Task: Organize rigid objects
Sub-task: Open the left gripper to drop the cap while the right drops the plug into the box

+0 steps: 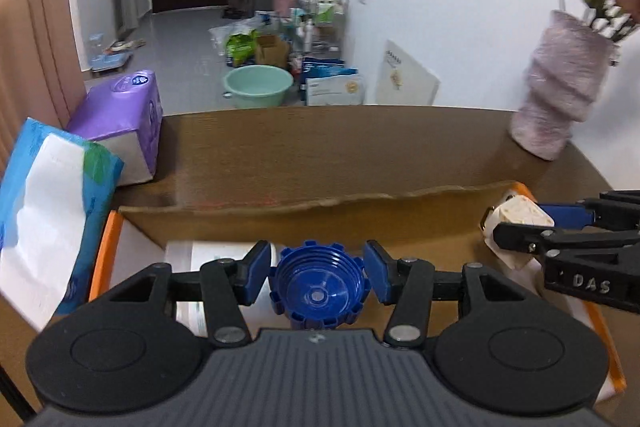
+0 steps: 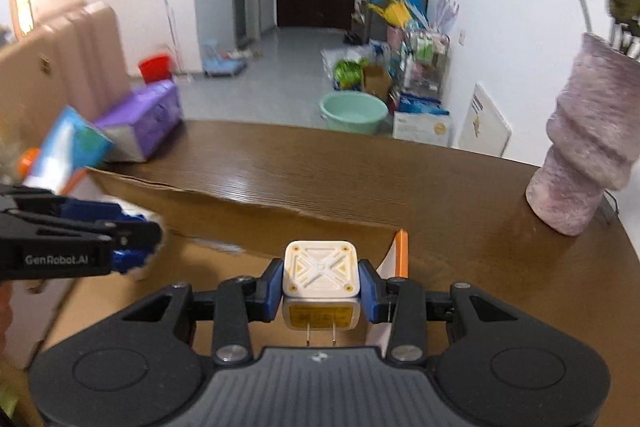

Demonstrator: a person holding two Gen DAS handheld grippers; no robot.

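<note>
Left wrist view: the left tool pinches a blue cap over the cardboard box; the right tool grips a white plug (prongs toward the camera).

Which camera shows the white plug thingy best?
The right wrist view: the white plug sits centred, sharp, between the right gripper fingers, prongs showing. The left wrist view catches it only partly, at the side.

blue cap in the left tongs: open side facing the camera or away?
Facing the camera. The left wrist view looks straight into the blue cap's hollow, showing its inner rings and centre, with the left tongs on its ribbed rim.
</note>
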